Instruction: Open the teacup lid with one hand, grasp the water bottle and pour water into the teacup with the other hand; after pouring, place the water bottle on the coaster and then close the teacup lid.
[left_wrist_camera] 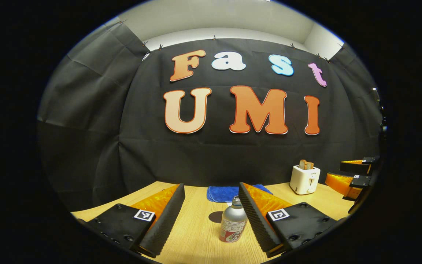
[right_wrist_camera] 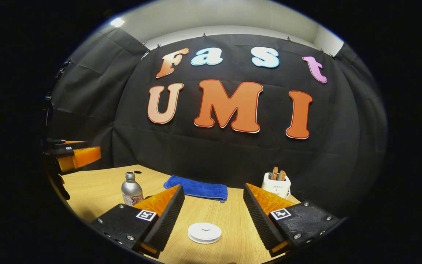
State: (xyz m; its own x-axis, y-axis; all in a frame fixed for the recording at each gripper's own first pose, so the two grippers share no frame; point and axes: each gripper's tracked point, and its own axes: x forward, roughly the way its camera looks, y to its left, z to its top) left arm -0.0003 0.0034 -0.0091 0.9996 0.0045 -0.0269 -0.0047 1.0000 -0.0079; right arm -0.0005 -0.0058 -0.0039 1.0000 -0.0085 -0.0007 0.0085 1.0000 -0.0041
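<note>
Water bottle (left_wrist_camera: 233,223) stands upright on the table (left_wrist_camera: 196,234), at 1 o'clock between the wide-open, empty fingers of the left gripper (left_wrist_camera: 211,216), apparently lined up for grasping. Teacup lid (right_wrist_camera: 204,232) lies at 6 o'clock between the spread, empty fingers of the right gripper (right_wrist_camera: 214,216), presumably poised for lifting.

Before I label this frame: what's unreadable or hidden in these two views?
- Water bottle, left gripper view: its right side sits behind the left gripper's right finger; label too small.
- Coaster: a dark patch behind the bottle, mostly hidden, identity unsure.
- Teacup lid, right gripper view: seen from above, cup body beneath not discernible.
- Right gripper, jaws open.
- Toaster: base cut by the right finger.
</note>
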